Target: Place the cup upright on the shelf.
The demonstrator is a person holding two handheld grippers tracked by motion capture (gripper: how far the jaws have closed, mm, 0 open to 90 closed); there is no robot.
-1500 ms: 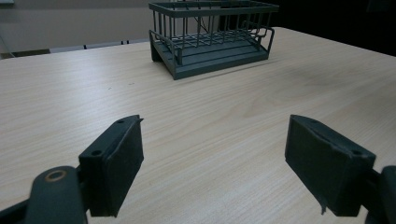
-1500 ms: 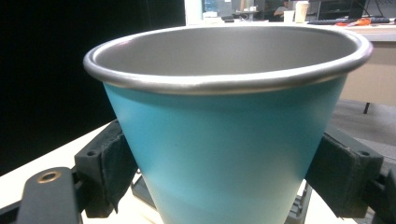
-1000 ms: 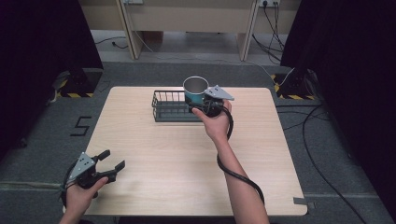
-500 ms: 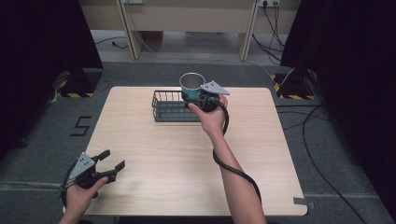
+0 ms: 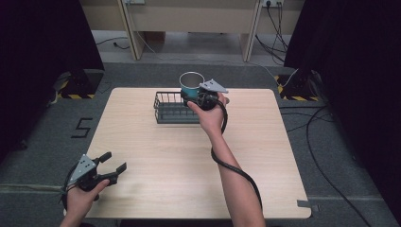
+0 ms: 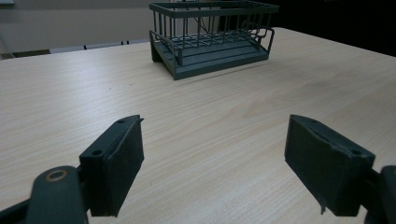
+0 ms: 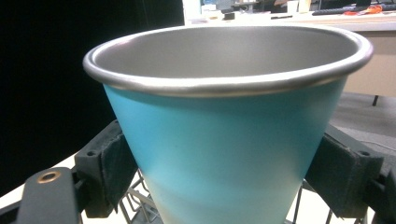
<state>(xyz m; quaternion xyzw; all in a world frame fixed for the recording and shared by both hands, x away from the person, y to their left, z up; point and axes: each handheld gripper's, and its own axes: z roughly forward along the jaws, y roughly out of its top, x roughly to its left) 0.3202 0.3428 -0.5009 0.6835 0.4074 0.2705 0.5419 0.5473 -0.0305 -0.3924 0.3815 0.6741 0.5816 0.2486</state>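
Holding the cup (image 7: 224,126) between both pads of my right gripper (image 5: 197,98), I have it upright above the right end of the wire basket (image 5: 172,108), near the far edge of the table (image 5: 265,156). My jaws are closed on its teal wall, one pad on each side, low on the body.

Handling notes: the cup looks like thin metal with a rolled steel rim and a smooth coated outside, so I judge it light, stiff and fairly slippery. The wall tapers toward the base (a squeeze tends to push it upward out of the pads), so the hold is best kept level, below the rim, with steady pressure. It should not crush or break easily.

My left gripper (image 5: 97,171) rests at the near left corner, jaws wide apart and gripping nothing.

View differences: the right gripper view gives pad contact and the cup's bare interior. The high view gives the cup's place over the basket. The left gripper view shows the basket's ribbed floor with nothing on it.
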